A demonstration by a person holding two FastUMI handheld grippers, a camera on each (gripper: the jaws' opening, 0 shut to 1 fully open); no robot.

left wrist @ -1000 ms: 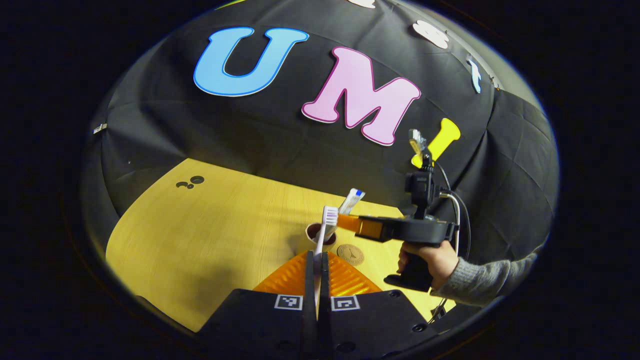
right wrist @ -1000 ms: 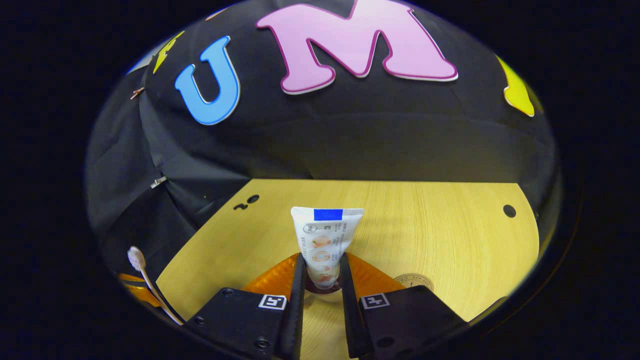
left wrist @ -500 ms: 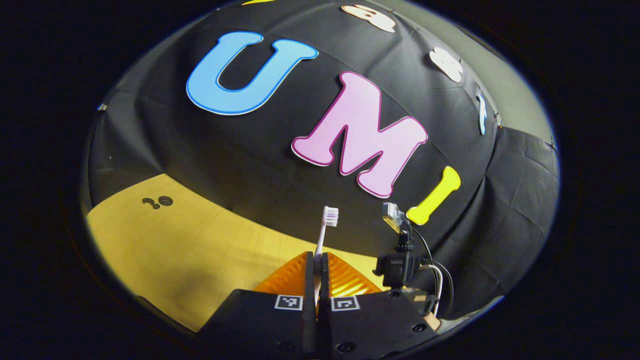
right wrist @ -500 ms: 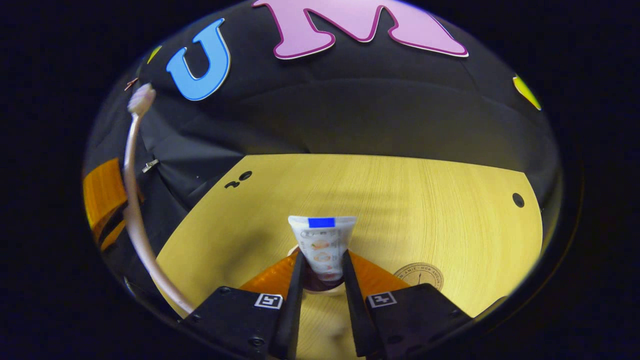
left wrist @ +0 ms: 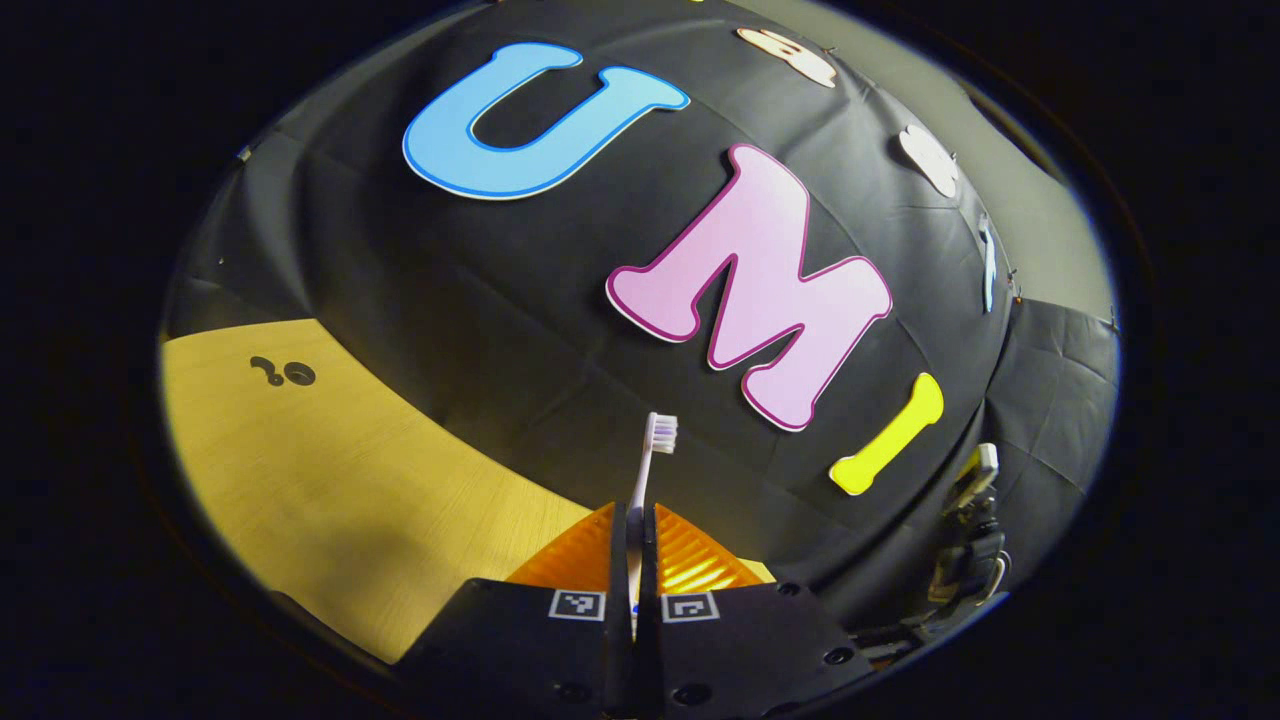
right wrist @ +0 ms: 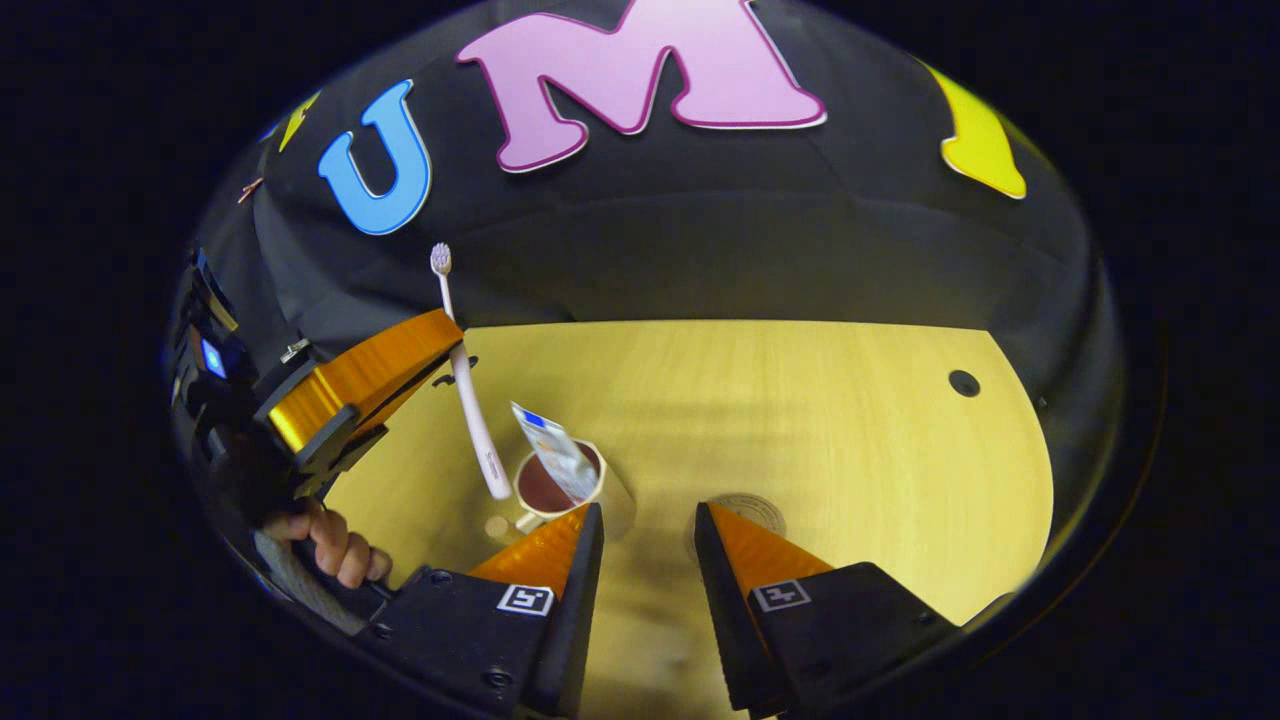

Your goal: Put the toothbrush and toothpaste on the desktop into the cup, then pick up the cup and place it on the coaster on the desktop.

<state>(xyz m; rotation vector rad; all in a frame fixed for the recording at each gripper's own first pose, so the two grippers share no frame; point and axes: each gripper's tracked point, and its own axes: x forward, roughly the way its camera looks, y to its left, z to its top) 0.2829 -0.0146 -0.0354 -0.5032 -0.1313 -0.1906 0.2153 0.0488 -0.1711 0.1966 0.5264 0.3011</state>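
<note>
In the right gripper view a cream cup (right wrist: 556,487) with a dark red inside stands on the wooden desktop (right wrist: 800,420), and the white toothpaste tube (right wrist: 553,452) leans in it. My right gripper (right wrist: 645,520) is open just above and in front of the cup, with nothing between its fingers. The round brown coaster (right wrist: 745,508) lies to the right of the cup, partly behind a fingertip. My left gripper (left wrist: 632,520) is shut on the white toothbrush (left wrist: 648,462), held upright. The toothbrush (right wrist: 462,380) hangs with its lower tip just left of the cup's rim.
A hand (right wrist: 335,545) holds the left gripper (right wrist: 350,385) at the left of the right gripper view. The desktop has small round holes at the far left (right wrist: 468,362) and far right (right wrist: 964,382). The other gripper's body (left wrist: 965,560) shows at the right edge of the left gripper view.
The right gripper opened, let go of the toothpaste, now in the cup, and drew back. The left gripper brought the toothbrush over beside the cup and tilted up toward the wall.
</note>
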